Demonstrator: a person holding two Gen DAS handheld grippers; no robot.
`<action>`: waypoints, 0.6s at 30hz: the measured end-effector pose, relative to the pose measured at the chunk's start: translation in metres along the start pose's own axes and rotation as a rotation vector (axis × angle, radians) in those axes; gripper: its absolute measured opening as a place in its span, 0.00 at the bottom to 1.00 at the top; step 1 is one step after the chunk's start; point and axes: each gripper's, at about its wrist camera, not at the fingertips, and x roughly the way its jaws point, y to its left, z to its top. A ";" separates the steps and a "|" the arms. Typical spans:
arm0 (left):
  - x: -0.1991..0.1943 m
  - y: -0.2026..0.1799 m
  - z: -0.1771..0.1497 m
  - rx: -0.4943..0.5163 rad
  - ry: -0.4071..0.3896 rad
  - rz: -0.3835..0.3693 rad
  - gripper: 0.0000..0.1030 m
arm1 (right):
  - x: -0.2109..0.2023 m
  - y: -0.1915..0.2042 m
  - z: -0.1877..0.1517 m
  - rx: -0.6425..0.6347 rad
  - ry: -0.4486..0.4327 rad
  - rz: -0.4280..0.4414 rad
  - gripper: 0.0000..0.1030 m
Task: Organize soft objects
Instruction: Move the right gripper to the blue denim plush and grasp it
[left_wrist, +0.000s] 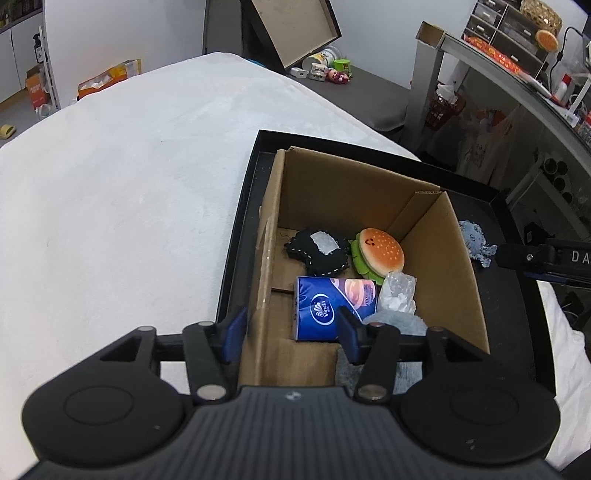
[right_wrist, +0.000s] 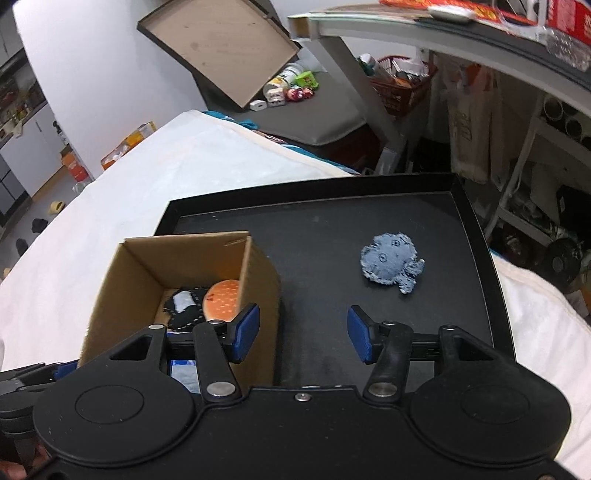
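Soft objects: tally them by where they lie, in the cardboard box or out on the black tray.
In the cardboard box: 5 (black felt piece, burger plush, blue tissue pack, clear plastic wrap, grey fuzzy item)
On the black tray: 1 (blue-grey plush)
Total: 6

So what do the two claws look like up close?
Both look alike: the left claw and right claw have black plastic bodies with two round discs, silver bolts on black linkage arms, and blue padded fingers. No cables or sleeves show. The right claw's side carries white letters "DA".
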 end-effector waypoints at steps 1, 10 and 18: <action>0.002 -0.001 0.000 0.002 0.009 0.008 0.56 | 0.002 -0.003 0.000 0.008 0.000 0.000 0.52; 0.014 -0.015 0.007 0.013 0.038 0.063 0.69 | 0.017 -0.033 -0.003 0.044 -0.032 0.009 0.78; 0.024 -0.028 0.008 0.042 0.056 0.109 0.71 | 0.041 -0.062 0.006 0.108 -0.024 0.016 0.81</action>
